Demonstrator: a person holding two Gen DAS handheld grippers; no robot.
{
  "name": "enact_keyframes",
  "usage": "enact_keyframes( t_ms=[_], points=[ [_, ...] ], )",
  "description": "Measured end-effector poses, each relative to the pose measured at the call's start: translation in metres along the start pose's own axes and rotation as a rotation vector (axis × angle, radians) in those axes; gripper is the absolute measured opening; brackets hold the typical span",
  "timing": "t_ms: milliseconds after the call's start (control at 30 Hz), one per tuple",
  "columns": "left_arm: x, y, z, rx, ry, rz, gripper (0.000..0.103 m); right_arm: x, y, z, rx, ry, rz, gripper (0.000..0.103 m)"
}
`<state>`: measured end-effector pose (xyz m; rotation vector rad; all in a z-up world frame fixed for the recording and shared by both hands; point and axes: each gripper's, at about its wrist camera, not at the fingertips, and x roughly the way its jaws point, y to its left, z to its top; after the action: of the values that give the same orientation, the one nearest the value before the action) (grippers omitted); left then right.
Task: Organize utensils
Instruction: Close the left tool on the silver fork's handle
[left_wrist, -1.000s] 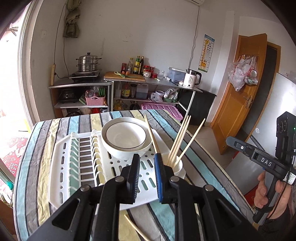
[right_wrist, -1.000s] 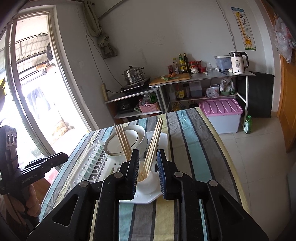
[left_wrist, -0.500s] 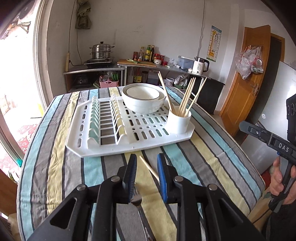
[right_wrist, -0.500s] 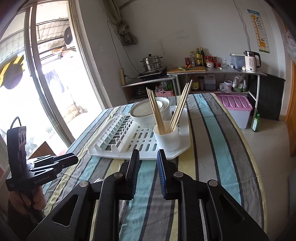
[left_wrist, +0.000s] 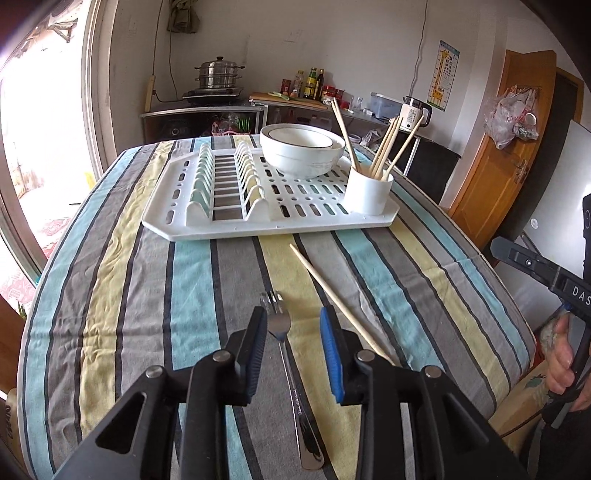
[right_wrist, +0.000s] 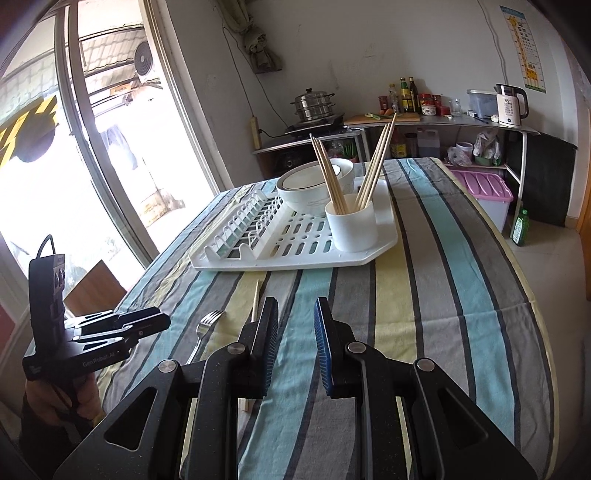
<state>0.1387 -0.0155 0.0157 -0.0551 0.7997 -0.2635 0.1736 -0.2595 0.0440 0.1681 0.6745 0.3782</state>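
1. When we look along our left gripper (left_wrist: 293, 338), we see its jaws opening, and the fork (left_wrist: 279, 325) lies on the cloth between them. The pads do not press on the fork.
2. We see a loose chopstick (left_wrist: 325, 286) lying on the striped tablecloth (left_wrist: 192, 280), just to the right of the fork. Its near end goes under the right finger.
3. Farther back we see the white drying rack (left_wrist: 258, 221). On it stand two stacked bowls (left_wrist: 301, 149) and a white cup (left_wrist: 368, 190) with chopsticks (left_wrist: 384, 147) sticking up in it.
4. At the right edge we see our right gripper (left_wrist: 496, 248) and the hand (left_wrist: 563, 356) that holds it.
5. When we look along our right gripper (right_wrist: 295, 339), we see its jaws a little apart. Nothing is between them, only the cloth far below.
6. On the left we see the left gripper (right_wrist: 159, 325) low over the table, with the fork (right_wrist: 207, 323) just beside its tips.
7. The loose chopstick (right_wrist: 255, 297) lies between the fork and our left finger, and partly hides behind that finger.
8. The rack (right_wrist: 295, 254) sits farther back, with the cup (right_wrist: 352, 229) on its near corner and the bowls (right_wrist: 306, 192) behind it.
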Motion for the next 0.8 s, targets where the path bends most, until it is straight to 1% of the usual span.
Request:
enact_keyframes(
  t_ms=[200, 400, 633, 800],
  points=[
    [0.016, 0.002, -0.007, -0.007, 0.043, 0.028, 0.031, 0.009, 0.005, -0.005, -0.023, 0.027, 0.011, 0.021],
    [0.041, 0.002, -0.010, 0.004, 0.106, 0.050, 0.031, 0.024, 0.010, -0.008, -0.036, 0.065, 0.025, 0.022],
    [0.065, 0.006, -0.004, -0.016, 0.167, 0.074, 0.032, 0.039, 0.014, -0.008, -0.040, 0.088, 0.037, 0.023],
    [0.073, 0.006, 0.002, -0.029, 0.183, 0.086, 0.031, 0.044, 0.013, -0.006, -0.036, 0.096, 0.041, 0.023]
  ],
)
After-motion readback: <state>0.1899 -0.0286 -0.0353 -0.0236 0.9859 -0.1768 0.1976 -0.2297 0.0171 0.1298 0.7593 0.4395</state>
